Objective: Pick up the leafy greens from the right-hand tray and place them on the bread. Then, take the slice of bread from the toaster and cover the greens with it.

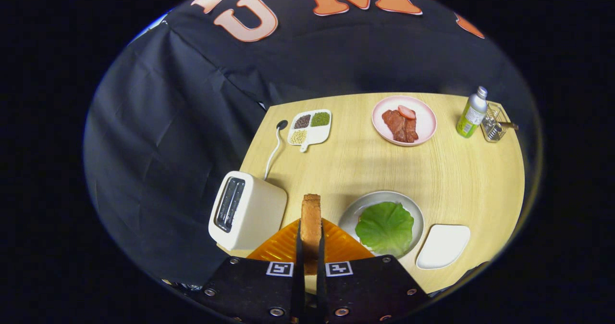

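Note:
My gripper (310, 240) is shut on a slice of bread (311, 223), held on edge between both fingers, high above the table. Below and to the right of the fingers, a green leaf (385, 228) lies on a grey plate (358, 210) and hides whatever is under it. The white toaster (246, 210) stands to the left of the fingers, its slots looking dark. A small white tray (443, 246) lies bare to the right of the grey plate.
An orange ribbed board (283, 247) lies under the fingers. Farther off sit a pink plate with meat slices (404, 120), a white divided dish of grains (310, 126), a green bottle (471, 113) and a wire holder (494, 122). The toaster's cord (274, 151) runs back along the table.

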The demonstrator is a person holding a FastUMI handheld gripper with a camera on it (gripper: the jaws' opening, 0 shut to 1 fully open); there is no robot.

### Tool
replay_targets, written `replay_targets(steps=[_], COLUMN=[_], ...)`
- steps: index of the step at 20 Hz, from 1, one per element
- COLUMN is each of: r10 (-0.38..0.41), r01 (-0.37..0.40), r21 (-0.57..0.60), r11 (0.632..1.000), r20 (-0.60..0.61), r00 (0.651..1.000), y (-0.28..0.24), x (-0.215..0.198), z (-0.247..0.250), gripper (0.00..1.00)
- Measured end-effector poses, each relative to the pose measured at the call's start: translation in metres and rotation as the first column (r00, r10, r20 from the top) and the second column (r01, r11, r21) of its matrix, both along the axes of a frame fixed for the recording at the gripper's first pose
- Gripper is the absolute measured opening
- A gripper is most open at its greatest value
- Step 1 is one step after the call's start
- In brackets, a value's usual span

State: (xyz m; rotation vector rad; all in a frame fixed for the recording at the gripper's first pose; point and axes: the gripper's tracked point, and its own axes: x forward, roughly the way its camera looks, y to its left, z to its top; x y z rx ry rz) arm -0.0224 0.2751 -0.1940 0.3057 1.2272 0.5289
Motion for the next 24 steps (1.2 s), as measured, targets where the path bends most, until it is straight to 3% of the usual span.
replay_targets(steps=[10,14,24], r10=[-0.026,-0.054,-0.035], r01=[0.040,0.081,0.064], r21=[0.138,0.165,0.169], r11=[0.990,0.983,0.984], r20=[-0.103,-0.161,-0.168], r00=[0.994,0.985,0.985], y=[-0.039,-0.051,-0.071], x=[-0.013,-0.015,-0.015], z=[-0.070,-0.108,-0.163], gripper=[0.10,0.10,0.10])
